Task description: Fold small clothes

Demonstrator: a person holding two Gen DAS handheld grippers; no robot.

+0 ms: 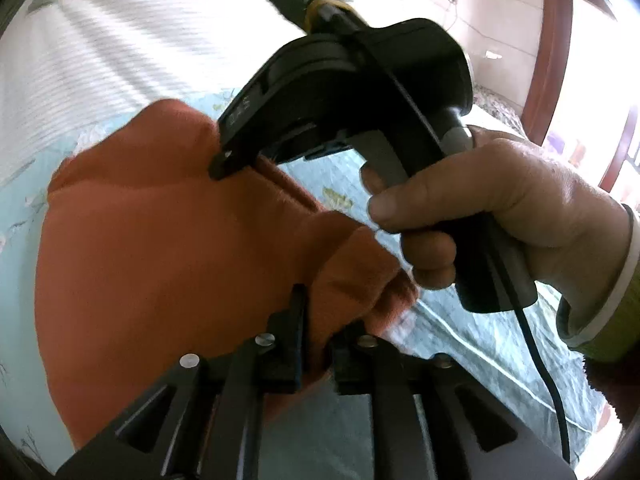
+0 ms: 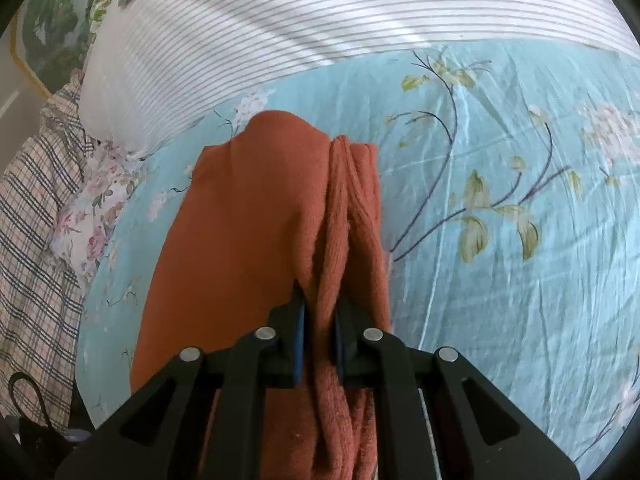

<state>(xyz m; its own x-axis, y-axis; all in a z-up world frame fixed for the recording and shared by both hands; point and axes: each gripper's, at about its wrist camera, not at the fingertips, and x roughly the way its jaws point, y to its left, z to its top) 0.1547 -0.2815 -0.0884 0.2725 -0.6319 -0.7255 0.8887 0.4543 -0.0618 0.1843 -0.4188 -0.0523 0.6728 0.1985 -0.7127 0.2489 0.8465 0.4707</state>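
Right gripper (image 2: 319, 336): black two-finger jaws with blue pads, pinching a bunched ribbed edge of the rust-orange knit garment (image 2: 256, 216). Fabric fills the narrow gap between the pads, so the grip is firm. From there the cloth runs forward in folds and drapes down onto the light-blue floral bedsheet (image 2: 500, 152).

Left gripper (image 1: 316, 336): jaws nearly together with a fold of the same rust-orange garment (image 1: 160, 240) between the pads. The pads look to be on the cloth, though the right finger's contact is partly hidden by the fabric. The garment spreads out to the left and ahead of the fingers as a broad smooth panel.

The left view also shows the right gripper's black body (image 1: 348, 92) from the side, its tip (image 1: 224, 164) biting the garment's upper edge. A person's hand (image 1: 480, 208) wraps the handle, with a black cable (image 1: 536, 360) trailing down.

Beyond the garment: white pillow with thin grey stripes (image 2: 304, 20) at the far edge of the sheet, plaid cloth (image 2: 32, 248) and a pink floral fabric (image 2: 92, 208) off to the left. The garment lies centred on the bed, held at two points.
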